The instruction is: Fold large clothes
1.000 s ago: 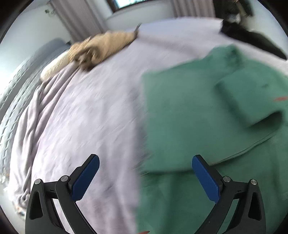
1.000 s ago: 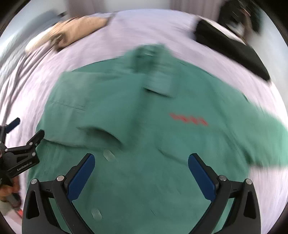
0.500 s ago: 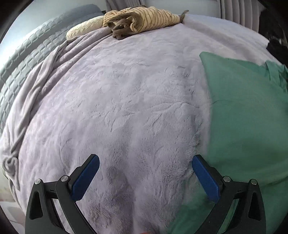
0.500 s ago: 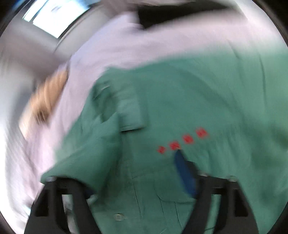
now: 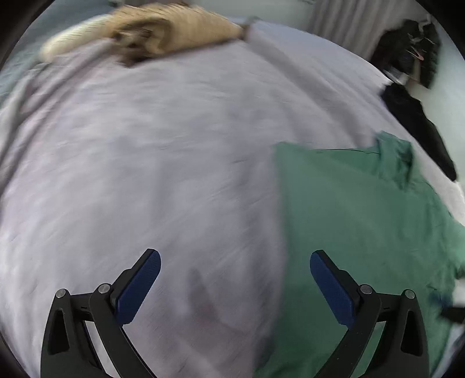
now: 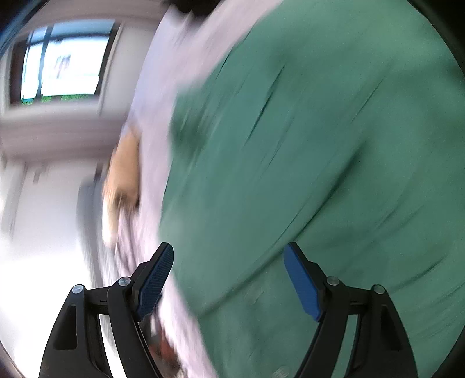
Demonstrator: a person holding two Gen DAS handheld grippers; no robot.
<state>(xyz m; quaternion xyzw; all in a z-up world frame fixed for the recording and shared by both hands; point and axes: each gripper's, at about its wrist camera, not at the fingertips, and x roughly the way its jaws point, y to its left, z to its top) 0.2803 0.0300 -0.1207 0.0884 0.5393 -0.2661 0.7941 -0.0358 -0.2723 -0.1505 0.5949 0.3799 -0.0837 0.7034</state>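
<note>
Across the far left of the left wrist view, a tan striped garment (image 5: 174, 27) lies bunched at the head of the bed, on a pale lilac blanket (image 5: 145, 162) that covers most of the frame. Nearer the camera, the left gripper (image 5: 235, 283) hangs over the blanket with its jaws spread wide and nothing between the blue pads. To its right the green shirt (image 5: 363, 221) lies flat on the blanket, its straight folded edge running down the frame and its collar toward the far side. Beyond it, at the right edge of the bed, lies a black garment (image 5: 418, 128). The right wrist view is heavily blurred and tilted: a bright window (image 6: 62, 62) shows at the upper left, then the lilac blanket, then the green shirt filling the right half. The right gripper (image 6: 228, 280) is held over the shirt's edge with its jaws well apart, though narrower than the left's, gripping nothing.
</note>
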